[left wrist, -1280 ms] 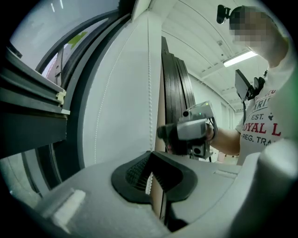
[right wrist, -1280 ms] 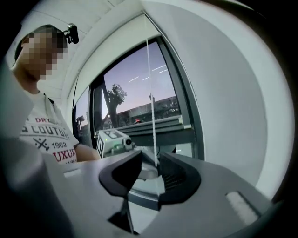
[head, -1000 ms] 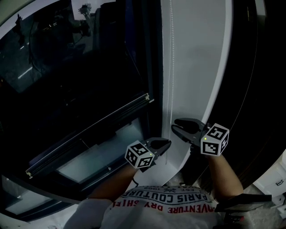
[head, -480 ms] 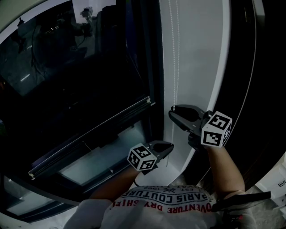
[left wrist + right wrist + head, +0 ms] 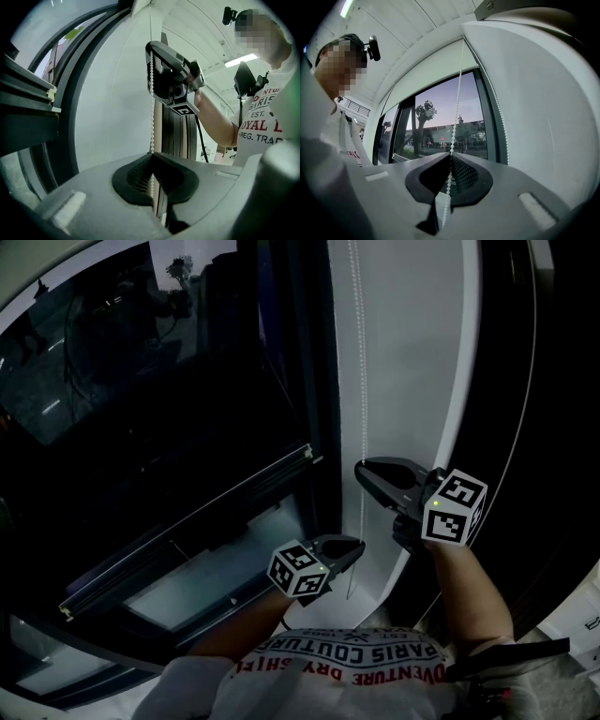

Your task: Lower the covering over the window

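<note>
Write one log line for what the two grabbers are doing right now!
left gripper: shut on bead chain, lower down | right gripper: jaws closing on bead chain, higher up | window: glass showing

The white shirt [image 5: 268,125] reads "EST.", "ROYAL", "REG. TRAD".

1. The bead chain [image 5: 364,381] is a string of small, smooth, white beads that look like plastic.
2. Left of the chain, the window glass [image 5: 141,381] is glossy and reflective, and its frame [image 5: 314,381] is dark and matt.
3. Behind the chain, the wall [image 5: 412,352] is smooth, matt white.
4. On the chain, the left gripper [image 5: 356,542] has a matt grey plastic shell and black ribbed pads [image 5: 136,176].
</note>
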The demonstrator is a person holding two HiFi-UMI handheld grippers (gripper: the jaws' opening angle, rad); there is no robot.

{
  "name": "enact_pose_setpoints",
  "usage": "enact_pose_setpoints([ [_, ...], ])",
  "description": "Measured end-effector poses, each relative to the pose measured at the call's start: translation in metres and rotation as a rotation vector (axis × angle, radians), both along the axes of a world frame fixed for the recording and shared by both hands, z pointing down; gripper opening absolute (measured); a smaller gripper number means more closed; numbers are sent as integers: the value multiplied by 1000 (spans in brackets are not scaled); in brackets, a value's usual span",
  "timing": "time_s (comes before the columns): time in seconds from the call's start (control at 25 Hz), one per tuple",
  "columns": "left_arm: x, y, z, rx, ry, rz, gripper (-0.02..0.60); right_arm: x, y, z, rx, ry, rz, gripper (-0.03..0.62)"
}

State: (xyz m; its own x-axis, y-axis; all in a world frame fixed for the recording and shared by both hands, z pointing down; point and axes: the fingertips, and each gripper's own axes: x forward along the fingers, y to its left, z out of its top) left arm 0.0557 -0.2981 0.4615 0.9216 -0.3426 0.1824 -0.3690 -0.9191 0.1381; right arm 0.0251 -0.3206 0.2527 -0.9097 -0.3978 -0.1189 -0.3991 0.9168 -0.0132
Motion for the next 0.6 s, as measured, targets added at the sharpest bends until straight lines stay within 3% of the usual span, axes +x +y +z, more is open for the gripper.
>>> enact_pose_setpoints([
  [0.2, 4, -6, 1, 0, 9, 4, 5, 8, -3, 0, -9, -47, 12, 5],
  [0.36, 8, -6, 16, 7, -36, 23, 5, 11, -7, 16, 17, 0, 43, 5],
  [0.52, 9, -2, 42, -45, 3, 39, 5, 11, -6, 42, -57, -18, 28, 5],
  [0.6, 10, -1, 60, -53, -38, 46, 5, 10, -7, 61, -93, 0, 29, 5],
])
